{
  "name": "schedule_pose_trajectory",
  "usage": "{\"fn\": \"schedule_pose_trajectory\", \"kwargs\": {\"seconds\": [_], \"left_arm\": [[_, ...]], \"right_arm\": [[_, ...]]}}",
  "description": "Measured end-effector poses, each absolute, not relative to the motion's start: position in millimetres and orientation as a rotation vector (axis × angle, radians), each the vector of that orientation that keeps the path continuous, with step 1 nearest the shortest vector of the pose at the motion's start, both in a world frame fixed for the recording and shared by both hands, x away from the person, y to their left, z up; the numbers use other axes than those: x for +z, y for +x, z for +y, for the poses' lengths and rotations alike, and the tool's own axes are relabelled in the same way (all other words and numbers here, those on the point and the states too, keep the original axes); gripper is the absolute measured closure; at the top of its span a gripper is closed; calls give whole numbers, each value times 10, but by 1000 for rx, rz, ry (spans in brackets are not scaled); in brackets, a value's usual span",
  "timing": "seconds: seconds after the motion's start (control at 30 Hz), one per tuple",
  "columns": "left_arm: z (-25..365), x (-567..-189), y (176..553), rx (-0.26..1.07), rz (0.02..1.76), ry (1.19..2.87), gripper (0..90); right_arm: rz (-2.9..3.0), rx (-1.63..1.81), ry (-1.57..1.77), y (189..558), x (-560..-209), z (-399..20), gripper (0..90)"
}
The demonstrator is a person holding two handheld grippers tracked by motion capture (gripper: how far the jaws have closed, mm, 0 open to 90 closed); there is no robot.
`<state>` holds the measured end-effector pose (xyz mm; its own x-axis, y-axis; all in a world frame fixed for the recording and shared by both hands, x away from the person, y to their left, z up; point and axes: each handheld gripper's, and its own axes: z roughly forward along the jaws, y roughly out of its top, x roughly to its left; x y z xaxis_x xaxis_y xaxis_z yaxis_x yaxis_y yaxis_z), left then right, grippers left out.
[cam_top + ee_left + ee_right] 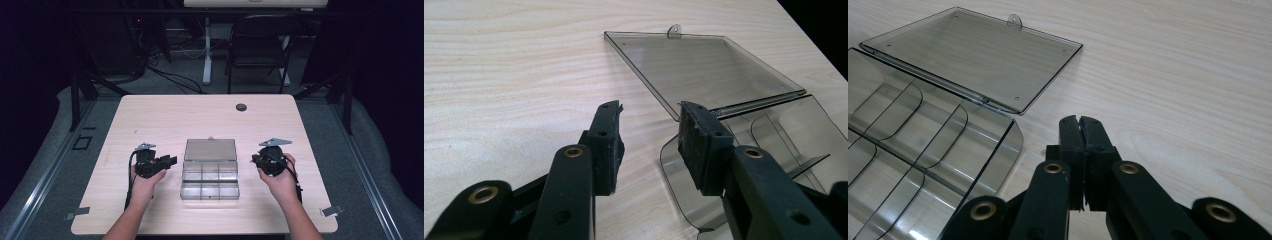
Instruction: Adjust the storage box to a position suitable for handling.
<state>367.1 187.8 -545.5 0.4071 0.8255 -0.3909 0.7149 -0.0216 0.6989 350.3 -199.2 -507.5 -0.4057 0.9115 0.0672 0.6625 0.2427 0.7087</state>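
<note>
The clear plastic organizer box [210, 178] sits roughly in the middle of the light wood table [165, 112], a bit toward the near edge, with its lid [210, 149] flipped all the way open and lying flat on the far side of the tray. You can see the dividers splitting the tray into six little compartments, two rows of three, and as far as I can tell they've got nothing in them. The lid has a small tab [674, 31] sticking out on its far edge. The left gripper [170, 161] is just to the left of the box, pointing right at it, jaws parted with nothing between them; in the left gripper view the box's near-left corner and the hinge line sit right past the tip of one jaw, not touching from what I can make out. The right gripper [254, 159] is just off the right side of the box, jaws clenched tight together on nothing, pads pressed flat against each other, tips hanging over bare table next to the tray's rounded corner. Both hands hold their grippers low over the table. Further back there's a small dark round cap [241, 107] near the table's far edge, and a folding chair [259, 45] behind the table.
</note>
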Motion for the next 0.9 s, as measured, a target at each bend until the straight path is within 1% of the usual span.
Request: {"fn": "schedule_pose_trajectory", "kwargs": {"seconds": [0.27,0.4,0.43,0.47,0.6,0.9], "left_arm": [[1886,-5454,3675,154,1346,1763,610],[1885,-5456,3677,153,1349,1765,610],[1886,-5455,3677,152,1346,1768,610],[1884,-5457,3677,154,1346,1768,610],[1891,-5460,3679,151,1347,1767,610],[1904,-5463,3684,152,1347,1770,611]], "right_arm": [[2202,966,1407,3464,-5053,-1830,892],[2256,981,1332,3401,-5019,-1588,892],[2288,988,1291,3375,-5012,-1449,892],[2288,988,1291,3375,-5012,-1449,892],[2354,1008,1221,3342,-5043,-1136,892],[2430,1077,1172,3302,-5119,-750,892]]}}
